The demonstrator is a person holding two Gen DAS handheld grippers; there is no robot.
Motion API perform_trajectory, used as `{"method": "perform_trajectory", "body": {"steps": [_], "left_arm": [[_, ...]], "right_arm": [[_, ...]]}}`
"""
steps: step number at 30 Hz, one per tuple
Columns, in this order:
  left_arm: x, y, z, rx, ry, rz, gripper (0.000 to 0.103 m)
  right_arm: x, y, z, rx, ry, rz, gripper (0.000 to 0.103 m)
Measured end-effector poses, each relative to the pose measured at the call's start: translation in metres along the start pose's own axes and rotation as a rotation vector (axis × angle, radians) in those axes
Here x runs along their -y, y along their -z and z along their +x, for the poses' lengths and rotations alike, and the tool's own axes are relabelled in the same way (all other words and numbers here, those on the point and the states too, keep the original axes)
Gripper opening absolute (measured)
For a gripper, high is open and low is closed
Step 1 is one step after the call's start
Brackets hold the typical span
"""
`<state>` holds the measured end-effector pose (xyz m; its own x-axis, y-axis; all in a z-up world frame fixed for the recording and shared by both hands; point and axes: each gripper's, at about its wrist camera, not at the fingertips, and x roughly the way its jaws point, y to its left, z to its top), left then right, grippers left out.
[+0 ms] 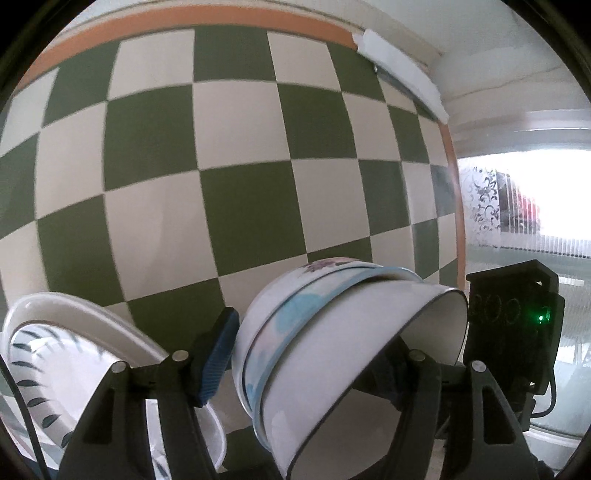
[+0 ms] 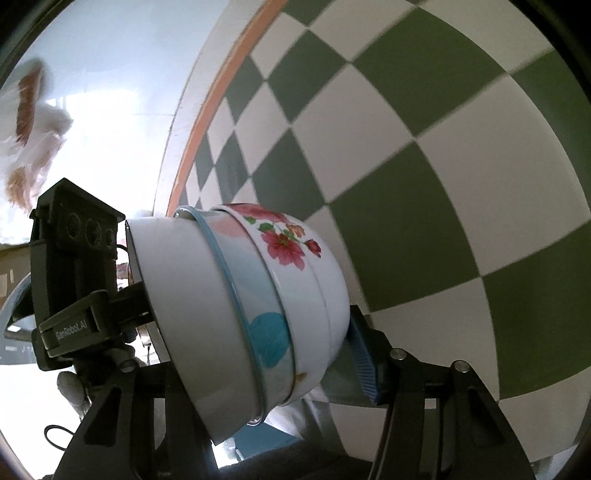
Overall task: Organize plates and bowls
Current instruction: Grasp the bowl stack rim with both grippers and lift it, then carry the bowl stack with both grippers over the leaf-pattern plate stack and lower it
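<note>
A nested stack of bowls (image 1: 332,354) is held up in the air on its side, white bowl outermost, a blue-rimmed one inside it, a flowered one innermost. In the right wrist view the stack (image 2: 255,314) shows red flowers. My left gripper (image 1: 314,354) is shut on the stack, with its blue-padded finger (image 1: 218,358) against the bowl bottoms. My right gripper (image 2: 266,354) is shut on the same stack, its blue pad (image 2: 364,365) behind the flowered bowl. Each gripper shows in the other's view, the right one (image 1: 517,325) and the left one (image 2: 74,280).
A white plate with dark leaf marks (image 1: 55,354) lies at the lower left on the green-and-white checkered cloth (image 1: 240,147). The cloth has an orange border (image 1: 184,22). A bright window (image 1: 535,206) is at the right.
</note>
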<state>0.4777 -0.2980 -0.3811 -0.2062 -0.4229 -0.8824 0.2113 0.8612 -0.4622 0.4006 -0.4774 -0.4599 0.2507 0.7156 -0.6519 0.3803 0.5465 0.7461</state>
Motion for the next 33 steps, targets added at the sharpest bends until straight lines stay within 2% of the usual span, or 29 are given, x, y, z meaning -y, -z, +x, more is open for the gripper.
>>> {"method": "perform_trajectory", "body": {"steps": [8, 18, 26, 33], "left_arm": [[-0.016, 0.01, -0.044, 0.064, -0.008, -0.031, 0.064], [-0.073, 0.032, -0.091, 0.133, -0.018, -0.116, 0.064], [-0.124, 0.054, -0.101, 0.155, -0.006, -0.204, 0.064], [-0.153, 0.067, -0.095, 0.147, 0.011, -0.251, 0.064]], "right_arm": [[-0.039, 0.009, -0.012, -0.034, 0.003, -0.072, 0.056], [-0.094, 0.03, 0.025, -0.116, -0.01, -0.151, 0.055], [-0.118, 0.05, 0.07, -0.189, 0.002, -0.194, 0.055], [-0.125, 0.057, 0.106, -0.234, 0.029, -0.203, 0.054]]}}
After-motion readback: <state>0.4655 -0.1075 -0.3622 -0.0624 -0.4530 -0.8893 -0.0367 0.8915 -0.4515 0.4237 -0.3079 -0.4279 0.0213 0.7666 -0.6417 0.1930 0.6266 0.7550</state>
